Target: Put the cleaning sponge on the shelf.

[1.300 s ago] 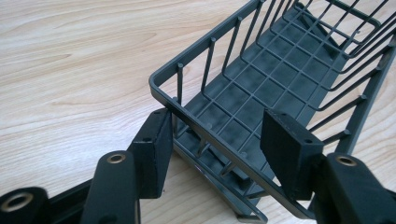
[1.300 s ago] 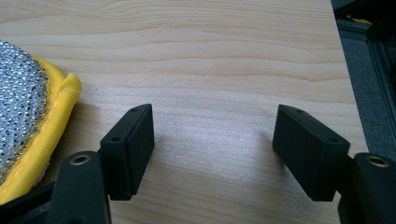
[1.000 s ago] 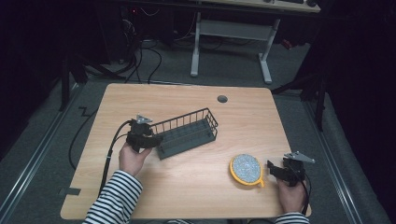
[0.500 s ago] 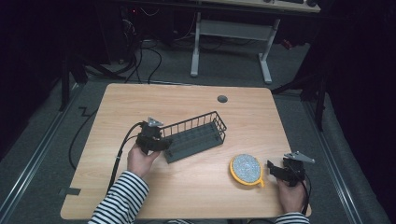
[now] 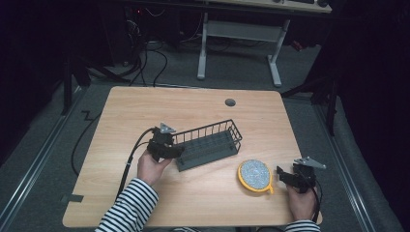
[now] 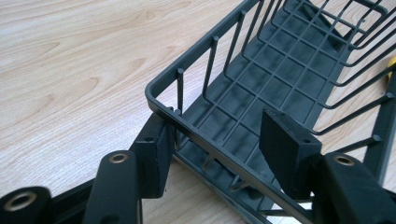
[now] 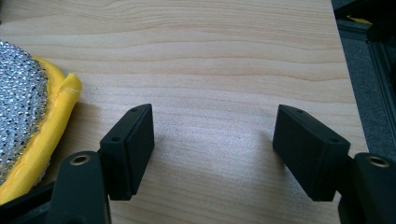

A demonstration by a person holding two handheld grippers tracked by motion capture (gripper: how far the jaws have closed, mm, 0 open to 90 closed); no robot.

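A dark grey wire basket (image 5: 208, 145) lies on the wooden table (image 5: 140, 111), long side slanting up to the right. My left gripper (image 5: 177, 151) is shut on its left end. In the left gripper view the basket's corner rim (image 6: 196, 116) runs between the jaws, one pad (image 6: 154, 154) outside the wall and the other (image 6: 287, 149) inside. A round scrubber (image 5: 255, 175) with a yellow rim and silvery top lies at the front right. My right gripper (image 5: 283, 177) rests just right of it, open, with bare wood between its pads (image 7: 130, 149). The scrubber's edge (image 7: 28, 112) lies left of the jaws.
A round cable hole (image 5: 230, 102) sits near the table's far edge. The left gripper's cable (image 5: 129, 162) trails off the front left. Beyond the table stands a white desk frame (image 5: 237, 48) on the grey floor.
My left hand has slid to the right and slightly nearer, taking the basket with it. The right gripper and the scrubber have stayed put.
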